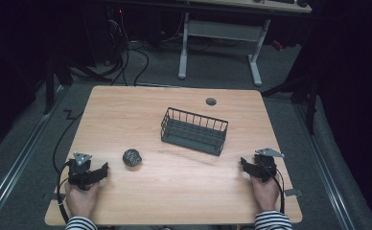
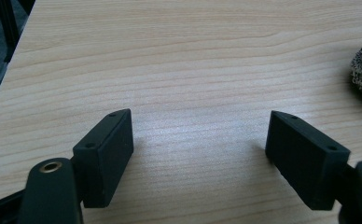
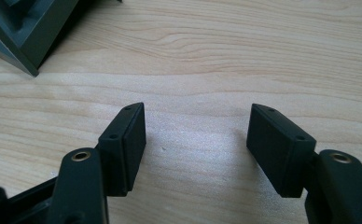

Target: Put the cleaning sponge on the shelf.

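Both tongs, left and right, rest wide apart on the table, gaping, gripping nothing.

Black-and-white striped sleeves are worn on both forearms. The left gripper and the right gripper are made of black plastic, each topped by a grey three-cornered plate and trailed by a black cable. Small screw holes are seen on the block-shaped jaws, and brass-coloured rivets behind them.
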Action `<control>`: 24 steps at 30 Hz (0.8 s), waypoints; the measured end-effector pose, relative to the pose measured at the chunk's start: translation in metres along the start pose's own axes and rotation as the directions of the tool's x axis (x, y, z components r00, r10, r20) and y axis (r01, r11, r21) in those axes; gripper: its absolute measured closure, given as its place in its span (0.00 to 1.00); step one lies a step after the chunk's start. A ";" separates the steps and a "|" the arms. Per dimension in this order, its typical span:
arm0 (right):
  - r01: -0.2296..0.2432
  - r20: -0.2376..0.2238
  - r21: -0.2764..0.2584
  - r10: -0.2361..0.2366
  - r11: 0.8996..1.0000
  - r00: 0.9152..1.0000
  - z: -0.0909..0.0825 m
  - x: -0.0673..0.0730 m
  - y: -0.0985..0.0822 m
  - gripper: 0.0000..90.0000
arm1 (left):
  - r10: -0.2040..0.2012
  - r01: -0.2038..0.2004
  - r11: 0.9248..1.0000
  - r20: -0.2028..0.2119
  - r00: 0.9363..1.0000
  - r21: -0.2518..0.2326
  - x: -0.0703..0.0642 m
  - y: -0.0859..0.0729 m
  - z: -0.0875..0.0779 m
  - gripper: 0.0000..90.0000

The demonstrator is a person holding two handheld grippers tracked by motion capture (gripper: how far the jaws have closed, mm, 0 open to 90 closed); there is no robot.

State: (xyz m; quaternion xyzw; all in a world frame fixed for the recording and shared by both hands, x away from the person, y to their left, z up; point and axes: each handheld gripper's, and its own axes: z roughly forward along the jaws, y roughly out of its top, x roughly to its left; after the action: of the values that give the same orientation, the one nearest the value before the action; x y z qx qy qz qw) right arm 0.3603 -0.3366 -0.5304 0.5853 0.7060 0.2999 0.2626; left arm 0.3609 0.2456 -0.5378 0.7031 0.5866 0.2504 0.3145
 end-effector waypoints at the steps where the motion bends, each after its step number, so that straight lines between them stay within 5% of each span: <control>1: 0.001 0.000 0.000 -0.001 1.000 1.000 0.000 0.000 0.000 0.42 | 0.000 0.000 1.000 0.001 1.000 0.001 0.000 0.000 0.000 0.26; 24: -0.010 -0.012 0.009 0.011 1.000 1.000 -0.002 0.000 0.002 0.47 | -0.001 0.001 1.000 0.002 1.000 -0.001 0.000 0.000 0.000 0.26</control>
State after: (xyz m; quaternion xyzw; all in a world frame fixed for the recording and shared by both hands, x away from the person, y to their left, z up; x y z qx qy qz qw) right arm 0.3600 -0.3372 -0.5279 0.5883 0.7059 0.3019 0.2541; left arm 0.3610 0.2456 -0.5378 0.7029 0.5866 0.2498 0.3154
